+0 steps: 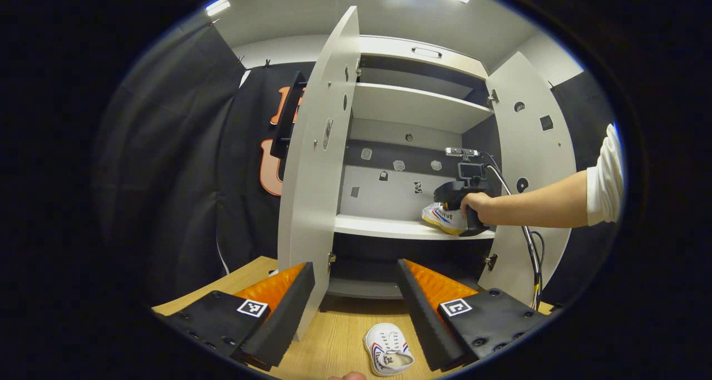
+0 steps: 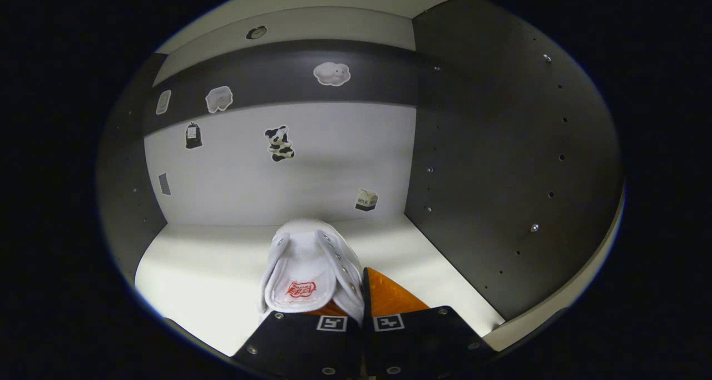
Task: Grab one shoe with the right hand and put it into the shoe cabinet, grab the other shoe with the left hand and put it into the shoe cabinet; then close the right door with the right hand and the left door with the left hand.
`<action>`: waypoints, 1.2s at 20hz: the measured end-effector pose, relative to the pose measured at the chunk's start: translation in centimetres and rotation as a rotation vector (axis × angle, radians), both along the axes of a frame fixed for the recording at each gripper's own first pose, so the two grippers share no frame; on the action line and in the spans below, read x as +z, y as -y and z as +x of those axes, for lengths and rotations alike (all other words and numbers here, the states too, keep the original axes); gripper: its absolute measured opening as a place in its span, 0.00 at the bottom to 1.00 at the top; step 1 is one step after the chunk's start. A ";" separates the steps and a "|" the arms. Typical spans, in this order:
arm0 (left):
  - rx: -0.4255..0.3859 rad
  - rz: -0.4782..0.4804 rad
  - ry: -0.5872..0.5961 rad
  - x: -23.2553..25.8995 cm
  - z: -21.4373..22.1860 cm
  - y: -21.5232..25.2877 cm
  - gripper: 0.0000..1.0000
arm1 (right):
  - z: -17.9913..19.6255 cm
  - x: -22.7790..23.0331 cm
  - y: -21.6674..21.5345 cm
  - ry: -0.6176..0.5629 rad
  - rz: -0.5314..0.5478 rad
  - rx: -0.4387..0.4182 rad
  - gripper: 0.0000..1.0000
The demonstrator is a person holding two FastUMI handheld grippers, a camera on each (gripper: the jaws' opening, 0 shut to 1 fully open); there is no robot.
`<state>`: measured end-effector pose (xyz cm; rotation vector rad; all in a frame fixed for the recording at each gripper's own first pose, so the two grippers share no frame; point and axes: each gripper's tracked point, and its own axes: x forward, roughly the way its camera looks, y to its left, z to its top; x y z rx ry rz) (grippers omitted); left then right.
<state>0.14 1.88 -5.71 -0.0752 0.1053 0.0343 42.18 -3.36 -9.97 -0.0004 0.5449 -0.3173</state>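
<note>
Clenched on the first white sneaker point(image 2: 308, 266), right gripper point(image 2: 362, 291) deep inside the shoe cabinet point(image 1: 417, 110), over its middle shelf point(image 2: 211, 269) for set-down. Spread apart, left gripper point(image 1: 356, 296) above the second sneaker point(image 1: 387, 356) on the floor point(image 1: 334, 341), both doors open beyond.

The shoe cabinet point(image 1: 417, 107) had smooth, matt laminate panels, pale on the shelves and doors, dark on the side walls, with small shiny metal screws point(image 2: 534, 227) in the right wall. Flat paper-like stickers point(image 2: 332, 73) lay on its back panel. The floor point(image 1: 334, 341) looked like smooth, light wood. Both shoes, one on the shelf point(image 2: 308, 269) and one on the floor point(image 1: 387, 356), were white cloth with metal eyelets. The booth's wall point(image 1: 183, 146) was matt black cloth, hanging in folds.
</note>
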 end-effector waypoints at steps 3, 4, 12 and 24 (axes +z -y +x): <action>0.000 -0.002 -0.002 -0.2 -0.1 -0.1 0.97 | 0.1 0.0 -0.3 0.004 -0.002 0.014 0.14; 0.000 0.002 -0.002 -0.1 0.0 -0.1 0.96 | -0.1 0.2 -0.5 0.003 0.001 0.018 0.16; -0.023 -0.002 0.017 0.3 0.2 0.5 0.96 | -2.7 3.0 -0.8 0.024 -0.018 0.100 0.53; -0.101 -0.015 0.030 1.0 0.2 3.5 0.96 | -14.4 17.6 -6.8 0.375 -0.011 0.351 0.81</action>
